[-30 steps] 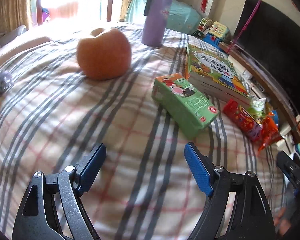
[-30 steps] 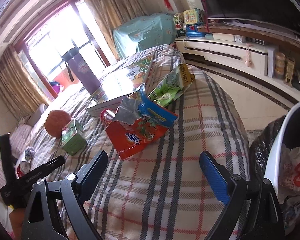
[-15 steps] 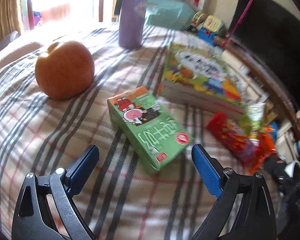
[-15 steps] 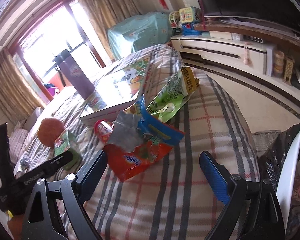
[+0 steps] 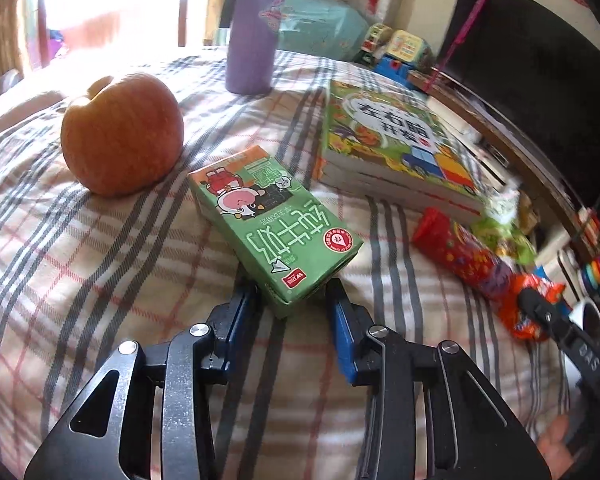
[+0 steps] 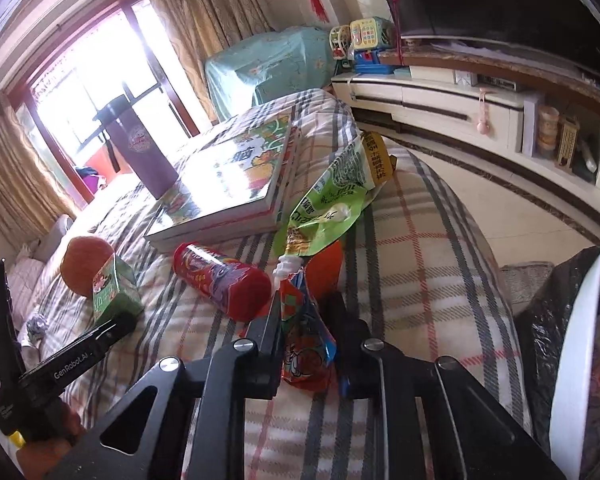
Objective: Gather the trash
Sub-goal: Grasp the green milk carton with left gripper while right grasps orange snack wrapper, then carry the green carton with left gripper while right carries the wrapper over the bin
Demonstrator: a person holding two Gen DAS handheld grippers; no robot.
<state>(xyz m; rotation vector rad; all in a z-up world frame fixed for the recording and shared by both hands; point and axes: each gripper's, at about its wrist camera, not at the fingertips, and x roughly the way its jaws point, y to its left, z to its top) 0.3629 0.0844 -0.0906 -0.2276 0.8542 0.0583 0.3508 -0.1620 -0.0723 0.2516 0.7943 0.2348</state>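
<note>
My left gripper (image 5: pixel 294 300) is shut on the near end of a green milk carton (image 5: pixel 272 220) that lies on the plaid cloth; the carton also shows in the right wrist view (image 6: pixel 114 292). My right gripper (image 6: pixel 306 320) is shut on an orange snack wrapper (image 6: pixel 304 344), crumpled between the jaws; the same wrapper shows in the left wrist view (image 5: pixel 526 304). A red candy tube (image 6: pixel 220 280) and a green snack bag (image 6: pixel 332 200) lie just beyond the wrapper.
An apple (image 5: pixel 120 132), a purple bottle (image 5: pixel 252 28) and a stack of picture books (image 5: pixel 396 148) stand on the plaid-covered table (image 5: pixel 60 260). A white bin with a black liner (image 6: pixel 572 340) holding trash is at the right, off the table's edge.
Both grippers moved forward and closed: the left on the green carton, the right on the orange wrapper, which is now crumpled. The red tube, hidden before, now shows.
</note>
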